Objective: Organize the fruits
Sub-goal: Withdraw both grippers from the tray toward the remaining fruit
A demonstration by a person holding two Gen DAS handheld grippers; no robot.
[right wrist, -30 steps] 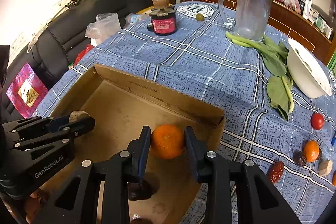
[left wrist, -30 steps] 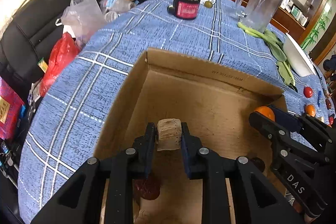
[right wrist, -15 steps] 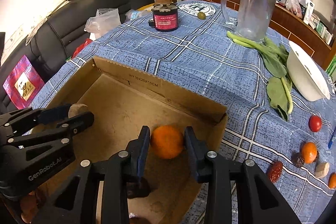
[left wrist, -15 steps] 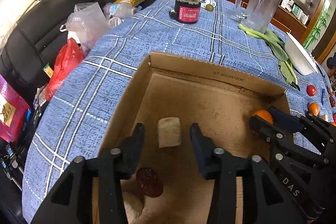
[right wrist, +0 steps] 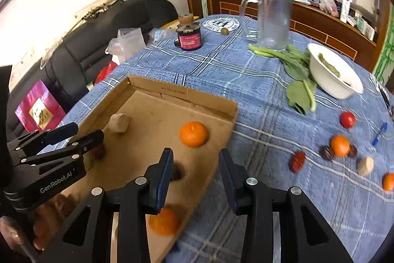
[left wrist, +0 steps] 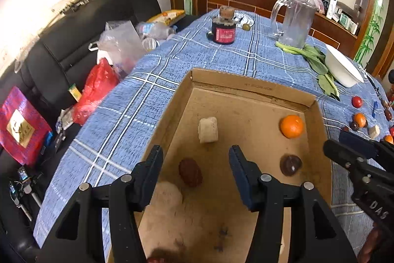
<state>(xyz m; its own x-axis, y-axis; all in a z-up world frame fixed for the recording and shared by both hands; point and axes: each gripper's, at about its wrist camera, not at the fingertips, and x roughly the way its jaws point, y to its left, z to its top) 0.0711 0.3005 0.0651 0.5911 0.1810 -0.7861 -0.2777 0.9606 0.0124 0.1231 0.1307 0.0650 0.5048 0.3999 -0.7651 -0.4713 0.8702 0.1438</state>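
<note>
Left wrist view: shallow cardboard box (left wrist: 251,86) holds round orange (left wrist: 291,126).

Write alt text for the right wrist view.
The right gripper, jaws opening and holding nothing, hangs over the edge of a cardboard box holding an orange. More fruit, including a tomato, lies on the blue checked tablecloth; the left gripper enters at left.

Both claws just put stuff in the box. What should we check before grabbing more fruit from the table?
1. Left gripper empty: ok, jaws opening, nothing between them.
2. Right gripper empty: ok, jaws opening, nothing held.
3. Orange resting inside cardboard box: ok.
4. Pale chunk lying in the box: ok.
5. Fruit left on tablecloth: not ok, tomato and small orange wait there.
6. Room left in box: ok.
</note>
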